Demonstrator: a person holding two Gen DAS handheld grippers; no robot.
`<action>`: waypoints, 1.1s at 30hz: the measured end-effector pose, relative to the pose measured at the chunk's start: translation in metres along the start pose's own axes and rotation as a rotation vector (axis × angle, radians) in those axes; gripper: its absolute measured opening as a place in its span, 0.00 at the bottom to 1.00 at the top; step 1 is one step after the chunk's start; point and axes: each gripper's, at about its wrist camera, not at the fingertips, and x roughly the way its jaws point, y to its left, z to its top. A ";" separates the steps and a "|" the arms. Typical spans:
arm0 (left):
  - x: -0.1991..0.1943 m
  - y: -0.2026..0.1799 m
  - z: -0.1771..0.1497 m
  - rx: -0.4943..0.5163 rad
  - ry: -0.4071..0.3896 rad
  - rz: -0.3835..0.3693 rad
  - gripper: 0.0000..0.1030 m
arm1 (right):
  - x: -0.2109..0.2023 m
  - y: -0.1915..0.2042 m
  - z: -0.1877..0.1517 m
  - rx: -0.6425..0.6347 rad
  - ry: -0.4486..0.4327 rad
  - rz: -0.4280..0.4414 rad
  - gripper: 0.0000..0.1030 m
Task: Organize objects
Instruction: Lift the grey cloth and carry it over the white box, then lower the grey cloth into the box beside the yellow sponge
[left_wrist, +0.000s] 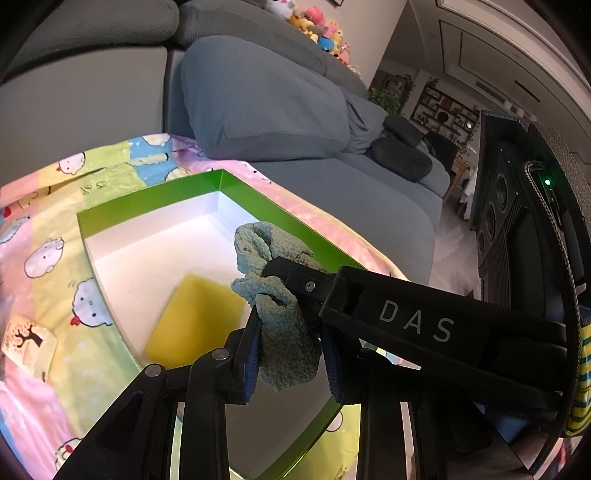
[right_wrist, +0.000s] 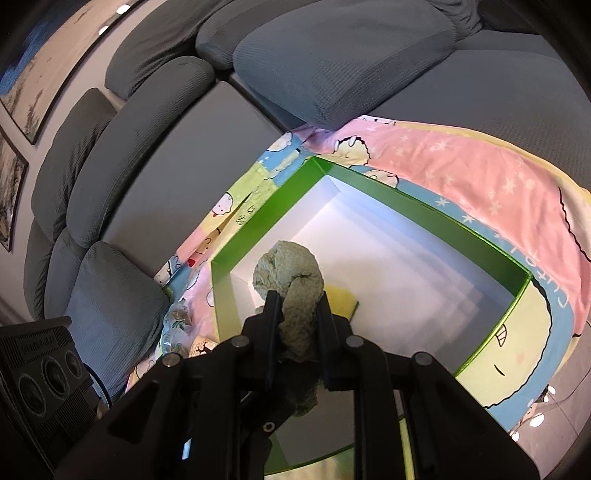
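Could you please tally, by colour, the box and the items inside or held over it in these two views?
Green: 1, the box with white inside.
Yellow: 1, the sponge lying in the box.
Grey-green: 1, the knitted cloth, gripped by both the left gripper and the right gripper above the box.
Total: 3

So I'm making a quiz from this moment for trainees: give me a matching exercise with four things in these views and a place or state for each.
Things:
1. teal cloth
2. yellow sponge
3. green box
4. small card with a tree

Places or states:
A. lies flat on the white box floor
B. sits on the cartoon-print blanket, open at the top
C. clamped by both the left gripper and the right gripper
D. lies on the blanket, outside the box

Pairs: 1-C, 2-A, 3-B, 4-D
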 end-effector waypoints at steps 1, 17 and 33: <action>0.001 0.000 0.000 -0.002 0.002 -0.002 0.29 | 0.000 -0.001 0.000 0.001 0.001 -0.003 0.19; 0.010 -0.007 -0.008 -0.021 0.029 -0.023 0.29 | 0.001 -0.012 0.001 0.026 0.021 -0.037 0.19; 0.014 -0.007 -0.011 -0.043 0.055 -0.041 0.29 | 0.001 -0.017 0.000 0.030 0.032 -0.056 0.19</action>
